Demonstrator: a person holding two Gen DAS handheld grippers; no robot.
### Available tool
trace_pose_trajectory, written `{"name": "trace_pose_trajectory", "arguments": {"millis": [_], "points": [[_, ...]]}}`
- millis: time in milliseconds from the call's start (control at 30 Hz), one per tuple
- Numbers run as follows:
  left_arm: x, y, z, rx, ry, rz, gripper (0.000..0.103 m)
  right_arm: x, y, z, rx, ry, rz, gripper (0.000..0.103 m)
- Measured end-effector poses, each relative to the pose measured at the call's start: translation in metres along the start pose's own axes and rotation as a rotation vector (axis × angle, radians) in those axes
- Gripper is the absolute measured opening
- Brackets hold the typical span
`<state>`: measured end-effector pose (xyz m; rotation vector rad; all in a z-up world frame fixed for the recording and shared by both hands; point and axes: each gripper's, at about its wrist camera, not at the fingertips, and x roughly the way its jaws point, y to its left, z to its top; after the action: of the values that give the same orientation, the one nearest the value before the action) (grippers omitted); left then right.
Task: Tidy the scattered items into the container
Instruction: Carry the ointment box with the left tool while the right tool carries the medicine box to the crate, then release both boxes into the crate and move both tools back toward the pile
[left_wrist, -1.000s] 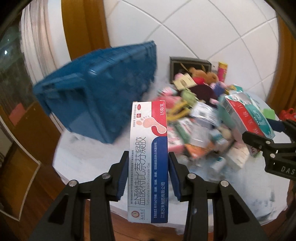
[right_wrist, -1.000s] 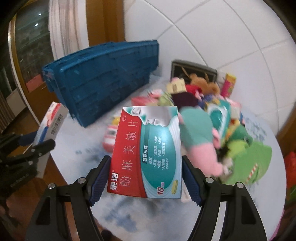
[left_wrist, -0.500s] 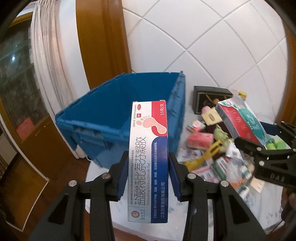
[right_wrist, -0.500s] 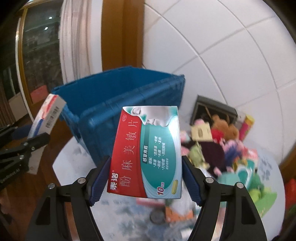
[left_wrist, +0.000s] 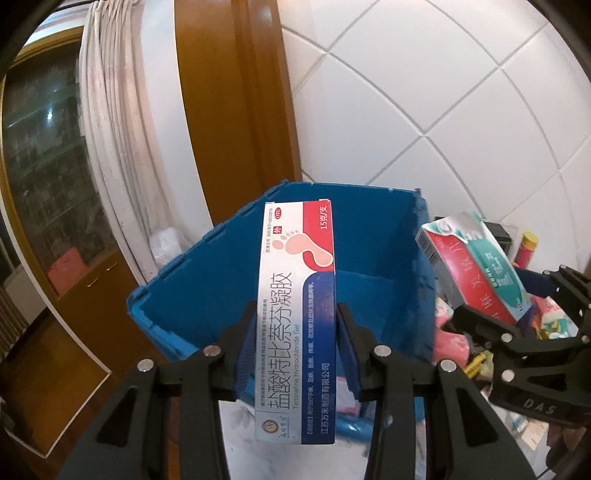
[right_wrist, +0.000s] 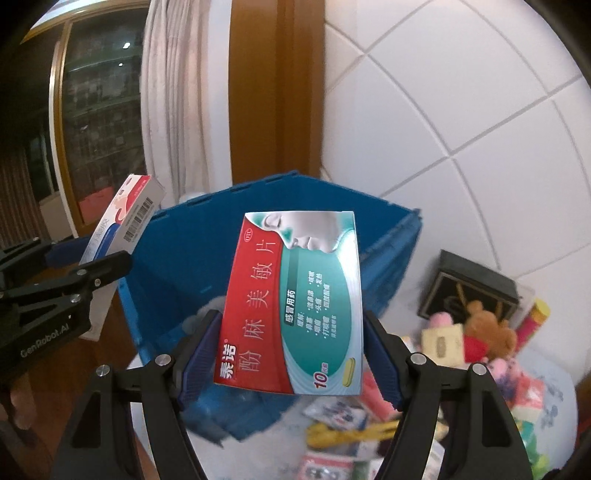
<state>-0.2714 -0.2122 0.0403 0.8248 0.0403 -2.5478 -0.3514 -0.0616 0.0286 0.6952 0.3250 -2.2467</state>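
Observation:
My left gripper (left_wrist: 295, 354) is shut on a long white, red and blue foot-gel box (left_wrist: 299, 317), held in front of the open blue crate (left_wrist: 207, 295). My right gripper (right_wrist: 291, 354) is shut on a red and teal cold-tablet box (right_wrist: 295, 314), also raised in front of the blue crate (right_wrist: 384, 258). The right gripper with its tablet box (left_wrist: 476, 269) shows at the right of the left wrist view. The left gripper with the gel box (right_wrist: 122, 225) shows at the left of the right wrist view. The crate's floor is mostly hidden.
A pile of scattered items lies on the white round table (right_wrist: 554, 391) right of the crate: a brown plush bear (right_wrist: 487, 328), a black framed box (right_wrist: 469, 291), a yellow-capped tube (right_wrist: 532, 321), packets. White tiled wall behind; wooden door frame (left_wrist: 236, 92) and curtain to the left.
Both grippers have risen and moved toward the crate with their boxes; the views now look over its rim into the open top, and the item pile has slid to the lower right.

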Motion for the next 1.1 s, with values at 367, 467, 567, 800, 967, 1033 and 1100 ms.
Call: {"name": "trace_pose_trajectory", "arguments": {"millis": [367,467,567,800,967,1033,1100], "points": [[0.121,0.067,0.023,0.032,0.148,-0.065,0.04,0.106,0.037,0.037,0.016,0.122,-0.074,0.074],[0.142,0.077,0.022,0.048,0.17,-0.094,0.04,0.121,0.044,0.043,0.031,0.141,-0.106,0.073],[0.154,0.084,0.019,0.062,0.169,-0.13,0.04,0.13,0.051,0.046,0.03,0.158,-0.139,0.073],[0.158,0.088,0.013,0.081,0.169,-0.165,0.082,0.125,0.058,0.048,0.044,0.146,-0.226,0.102],[0.15,0.092,0.007,0.081,0.14,-0.186,0.082,0.119,0.057,0.041,0.062,0.143,-0.269,0.103],[0.145,0.094,0.003,0.079,0.127,-0.186,0.082,0.115,0.055,0.038,0.075,0.135,-0.277,0.103],[0.139,0.095,0.0,0.073,0.115,-0.194,0.082,0.111,0.054,0.035,0.089,0.125,-0.282,0.103]]}}
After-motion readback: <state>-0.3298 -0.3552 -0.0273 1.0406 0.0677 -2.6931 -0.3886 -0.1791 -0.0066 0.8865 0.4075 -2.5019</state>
